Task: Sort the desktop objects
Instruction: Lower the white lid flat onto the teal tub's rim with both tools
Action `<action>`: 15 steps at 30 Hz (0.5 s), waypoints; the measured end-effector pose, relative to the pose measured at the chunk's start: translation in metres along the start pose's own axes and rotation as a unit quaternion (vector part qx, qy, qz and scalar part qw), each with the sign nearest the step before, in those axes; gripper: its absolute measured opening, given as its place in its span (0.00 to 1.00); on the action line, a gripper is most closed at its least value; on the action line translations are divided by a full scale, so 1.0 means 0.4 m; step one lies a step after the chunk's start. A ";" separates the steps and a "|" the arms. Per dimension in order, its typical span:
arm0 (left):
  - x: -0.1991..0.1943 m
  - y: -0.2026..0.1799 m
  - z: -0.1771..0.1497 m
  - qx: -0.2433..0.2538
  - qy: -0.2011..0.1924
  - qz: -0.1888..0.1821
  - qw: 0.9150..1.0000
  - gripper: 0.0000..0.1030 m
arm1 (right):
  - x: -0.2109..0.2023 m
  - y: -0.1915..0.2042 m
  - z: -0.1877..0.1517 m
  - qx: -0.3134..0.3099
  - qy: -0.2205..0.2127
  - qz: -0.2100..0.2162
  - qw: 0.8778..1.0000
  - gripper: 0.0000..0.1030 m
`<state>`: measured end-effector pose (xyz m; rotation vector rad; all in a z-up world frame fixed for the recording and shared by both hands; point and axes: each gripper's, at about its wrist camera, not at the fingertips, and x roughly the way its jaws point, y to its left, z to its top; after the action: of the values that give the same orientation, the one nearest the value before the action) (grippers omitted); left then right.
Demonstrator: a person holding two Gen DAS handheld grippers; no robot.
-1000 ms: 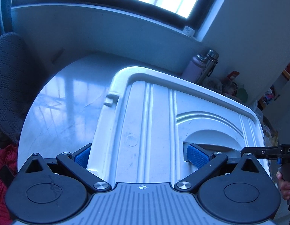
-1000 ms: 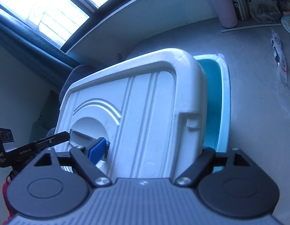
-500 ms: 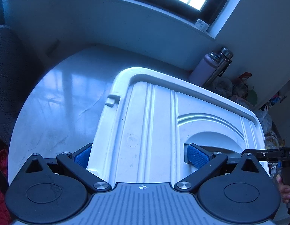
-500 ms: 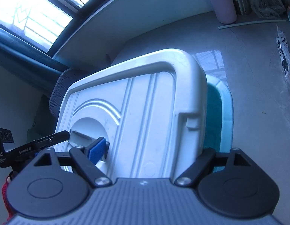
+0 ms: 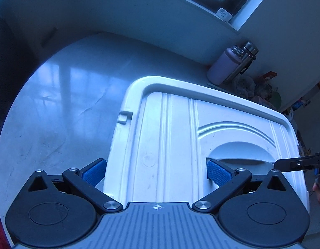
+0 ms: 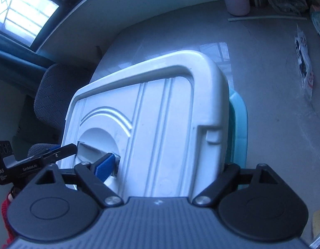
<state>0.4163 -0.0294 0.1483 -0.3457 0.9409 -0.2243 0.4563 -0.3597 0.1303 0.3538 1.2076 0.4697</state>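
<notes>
A large white plastic lid (image 5: 180, 145) fills both views; it also shows in the right wrist view (image 6: 160, 128). It sits over a teal storage box (image 6: 240, 124), whose rim peeks out on the right. My left gripper (image 5: 155, 172) is shut on the lid's left half, one blue pad on the outer edge, the other in the handle recess. My right gripper (image 6: 168, 166) is shut on the lid's right half, its left pad in the handle recess, its right finger hidden behind the lid's edge.
The grey marble table (image 5: 66, 103) extends left and back to the wall. A pink bottle (image 5: 224, 68) and a steel flask (image 5: 245, 60) stand at the back corner with clutter. A printed packet (image 6: 304, 62) lies right. A grey chair (image 6: 54, 95) stands beside the table.
Both grippers have lowered the lid toward the teal box; less of the box's inside shows now. The views have tilted down to the table.
</notes>
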 end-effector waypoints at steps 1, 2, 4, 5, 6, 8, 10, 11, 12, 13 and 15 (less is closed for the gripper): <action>-0.001 0.000 0.002 0.001 0.000 0.000 1.000 1.00 | -0.004 0.002 0.004 0.002 -0.002 0.001 1.000 0.86; -0.001 -0.001 0.004 0.003 -0.001 0.000 1.000 1.00 | -0.005 0.001 0.007 0.005 -0.002 0.003 1.000 0.88; -0.002 -0.005 0.004 0.008 -0.001 0.003 1.000 1.00 | -0.002 0.001 0.007 0.008 0.005 0.001 1.000 0.89; -0.003 -0.008 0.004 0.011 0.000 0.005 1.000 1.00 | -0.001 0.001 0.006 0.010 0.007 -0.002 1.000 0.90; -0.002 -0.009 0.004 0.012 0.001 0.004 1.000 1.00 | 0.001 0.001 0.004 0.008 0.011 -0.003 1.000 0.93; 0.000 -0.009 0.005 0.012 0.003 0.002 1.000 1.00 | 0.002 0.001 0.001 0.003 0.020 -0.004 1.000 0.96; 0.001 -0.010 0.006 0.015 0.005 0.005 1.000 1.00 | -0.014 -0.001 0.003 0.004 0.009 -0.012 1.000 1.00; 0.002 -0.011 0.006 0.019 0.004 0.011 1.000 1.00 | -0.025 -0.004 0.006 0.005 -0.001 -0.018 1.000 1.00; 0.003 -0.011 0.007 0.020 0.003 0.016 1.000 1.00 | -0.036 -0.008 0.010 0.005 -0.007 -0.021 1.000 1.00; 0.005 -0.010 0.009 0.019 0.005 0.019 1.000 1.00 | -0.044 -0.012 0.012 0.005 -0.010 -0.025 1.000 1.00; 0.009 -0.009 0.011 0.016 0.009 0.017 1.000 1.00 | -0.056 -0.015 0.013 0.001 -0.013 -0.035 0.999 1.00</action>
<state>0.4220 -0.0332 0.1494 -0.2996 0.9600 -0.2118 0.4558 -0.3767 0.1471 0.3167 1.1920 0.4031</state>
